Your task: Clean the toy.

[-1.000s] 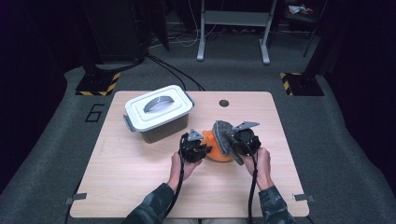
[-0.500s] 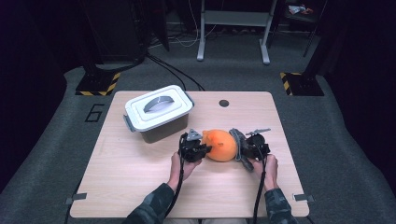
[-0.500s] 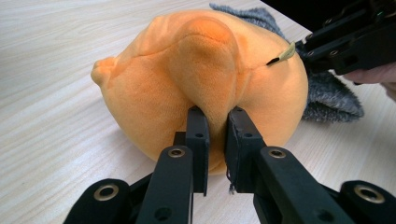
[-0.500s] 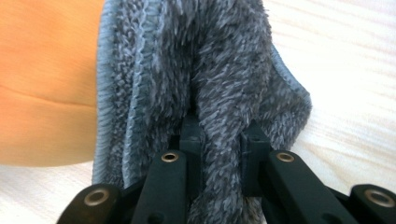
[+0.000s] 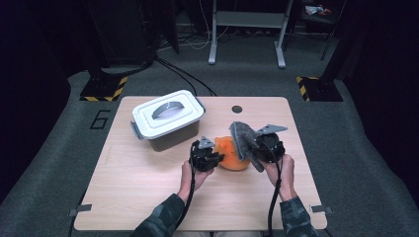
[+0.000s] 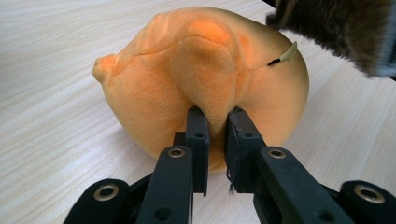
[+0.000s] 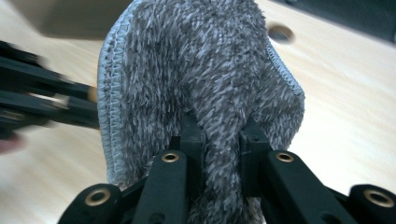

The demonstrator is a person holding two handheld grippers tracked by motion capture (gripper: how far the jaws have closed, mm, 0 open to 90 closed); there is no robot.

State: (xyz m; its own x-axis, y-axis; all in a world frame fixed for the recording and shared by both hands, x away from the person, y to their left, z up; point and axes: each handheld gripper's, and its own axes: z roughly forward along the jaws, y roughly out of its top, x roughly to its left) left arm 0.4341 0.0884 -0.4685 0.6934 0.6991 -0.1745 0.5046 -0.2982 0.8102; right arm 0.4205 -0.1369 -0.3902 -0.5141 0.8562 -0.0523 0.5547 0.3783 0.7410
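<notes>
Both tools clamped; grey cloth [image 5: 243, 139] hides part of orange plush [image 5: 231, 154].

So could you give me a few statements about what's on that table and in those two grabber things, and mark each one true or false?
1. The left gripper pinches a fold of the orange plush toy. True.
2. The right gripper is open and holds nothing. False: its jaws are shut on a grey fuzzy cloth.
3. The white-lidded storage box stands on the wooden table with its lid on. True.
4. The plush toy lies inside the box. False: it rests on the table beside the box, between the two grippers.
5. The grey cloth lies flat on the table. False: it is held up above the toy.
</notes>
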